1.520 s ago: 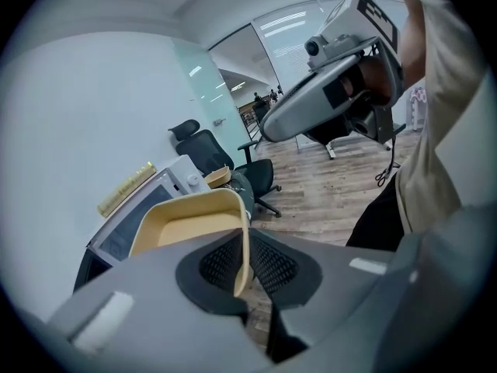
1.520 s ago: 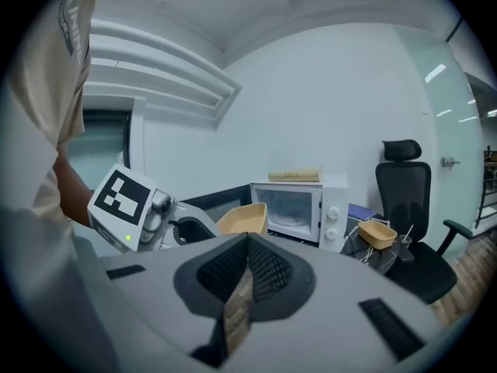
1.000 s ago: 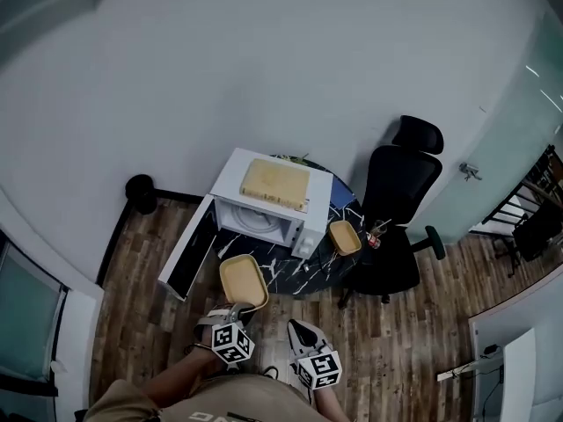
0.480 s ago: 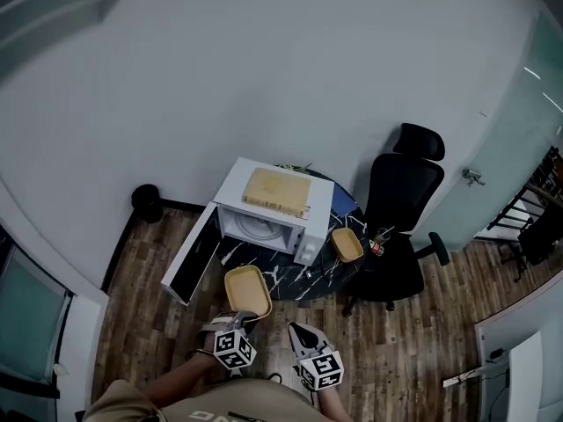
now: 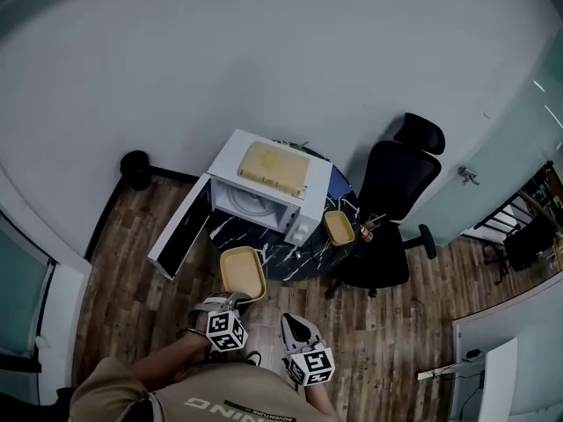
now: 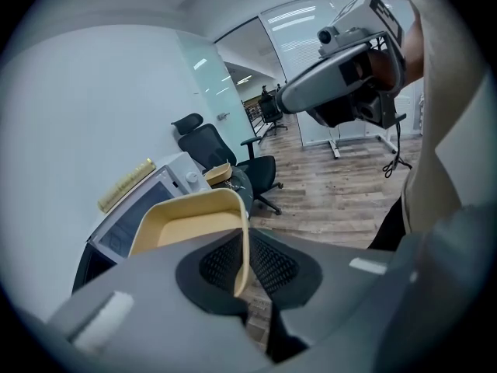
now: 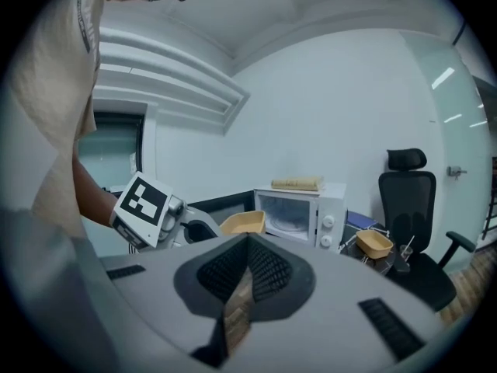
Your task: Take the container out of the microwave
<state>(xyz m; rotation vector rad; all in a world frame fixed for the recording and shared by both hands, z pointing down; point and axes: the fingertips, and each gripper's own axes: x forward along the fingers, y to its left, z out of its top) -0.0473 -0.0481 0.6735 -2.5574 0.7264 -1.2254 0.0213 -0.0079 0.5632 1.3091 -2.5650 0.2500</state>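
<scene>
The left gripper (image 6: 241, 280) clamps the container (image 5: 243, 273) by its rim, partly hidden behind the jaws, outside the open microwave (image 5: 264, 183) at its 6 o'clock. The right gripper (image 7: 237, 286) is pressed together, empty.

The container (image 5: 243, 273), a shallow tan tray with rounded corners and nothing seen inside it, is being held clear of the microwave (image 5: 251, 202), out in front of the open cavity and near the outer end of the swung-out door (image 5: 180, 236). It is being carried roughly level, with its near rim being pinched between the closed jaws of the left gripper (image 5: 230, 302). The white microwave is being shown with its dark-faced door wide open.
</scene>
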